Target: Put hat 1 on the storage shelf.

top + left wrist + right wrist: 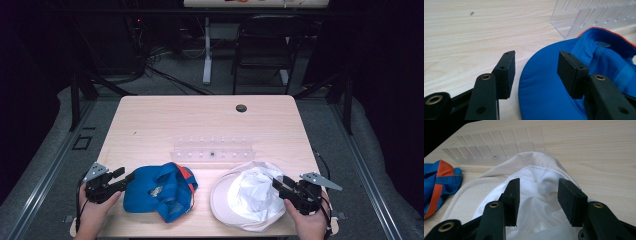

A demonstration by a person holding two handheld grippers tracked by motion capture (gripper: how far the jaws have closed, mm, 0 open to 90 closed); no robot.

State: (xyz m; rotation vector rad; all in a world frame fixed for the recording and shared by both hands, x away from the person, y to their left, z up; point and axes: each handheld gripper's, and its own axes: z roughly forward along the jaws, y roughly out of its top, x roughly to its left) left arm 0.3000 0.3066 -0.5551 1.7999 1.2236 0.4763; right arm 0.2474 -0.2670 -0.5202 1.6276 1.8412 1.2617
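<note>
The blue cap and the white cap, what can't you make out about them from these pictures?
- Blue cap, high view: front design hidden, it lies upside down; the patch inside is too small.
- Blue cap, left gripper view: brim cut off at the bottom edge.
- White cap, right gripper view: interior hidden behind the right tool.

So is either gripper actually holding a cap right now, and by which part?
Neither. The left gripper is open at the blue cap's brim; the right gripper is open over the white cap.

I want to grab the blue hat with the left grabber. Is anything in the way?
Nothing visible is. The left gripper is open right at the brim of the blue cap; one jaw is over the brim, the other over bare table. The clear rack sits farther back, beyond the cap.
</note>
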